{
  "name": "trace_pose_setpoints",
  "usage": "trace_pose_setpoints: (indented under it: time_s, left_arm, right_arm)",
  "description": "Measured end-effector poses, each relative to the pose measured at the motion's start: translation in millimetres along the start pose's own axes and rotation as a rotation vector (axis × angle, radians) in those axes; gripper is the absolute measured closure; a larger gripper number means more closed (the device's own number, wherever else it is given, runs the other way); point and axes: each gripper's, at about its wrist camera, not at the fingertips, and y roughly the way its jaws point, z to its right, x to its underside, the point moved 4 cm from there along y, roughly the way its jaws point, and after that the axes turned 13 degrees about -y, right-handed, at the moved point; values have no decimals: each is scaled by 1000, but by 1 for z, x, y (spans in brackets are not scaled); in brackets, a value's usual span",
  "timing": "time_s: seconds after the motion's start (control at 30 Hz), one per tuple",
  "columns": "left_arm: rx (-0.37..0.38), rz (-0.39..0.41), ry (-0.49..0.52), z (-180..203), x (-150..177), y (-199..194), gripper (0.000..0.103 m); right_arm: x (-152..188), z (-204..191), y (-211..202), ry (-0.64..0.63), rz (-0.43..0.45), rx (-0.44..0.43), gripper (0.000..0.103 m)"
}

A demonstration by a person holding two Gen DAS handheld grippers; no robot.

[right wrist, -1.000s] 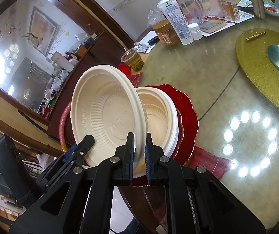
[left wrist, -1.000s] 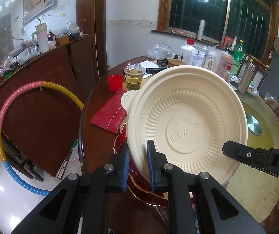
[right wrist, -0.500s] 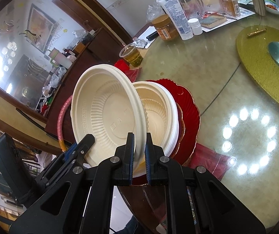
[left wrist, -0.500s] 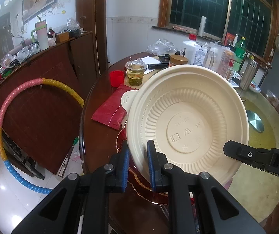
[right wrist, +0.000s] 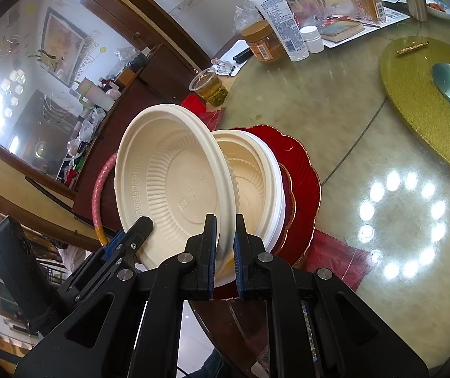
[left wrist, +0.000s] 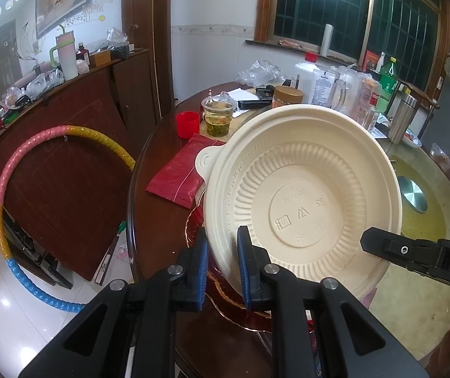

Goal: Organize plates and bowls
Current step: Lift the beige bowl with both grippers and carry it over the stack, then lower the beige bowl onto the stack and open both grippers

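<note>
Gripping opposite points of its rim, the left gripper point(left wrist: 222, 264) and right gripper point(right wrist: 225, 252) are both clenching one cream disposable bowl point(left wrist: 303, 195), tilting it on edge above the stack, likely so two grips are steadying the flimsy rim before nesting. Below, a second cream bowl point(right wrist: 253, 173) is sitting empty on the red scalloped plates point(right wrist: 303, 170) near the table point(right wrist: 319, 100) edge. Further back, a clear plastic cup point(left wrist: 218, 116) is holding yellowish tea.
</note>
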Motion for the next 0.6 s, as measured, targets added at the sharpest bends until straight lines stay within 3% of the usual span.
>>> trace_pose_setpoints:
  time_s: [0.6]
  left_arm:
    - [-2,-32,-3,5,-8,10,84]
  right_arm:
    - [-10,1,4,3,-34,26,90]
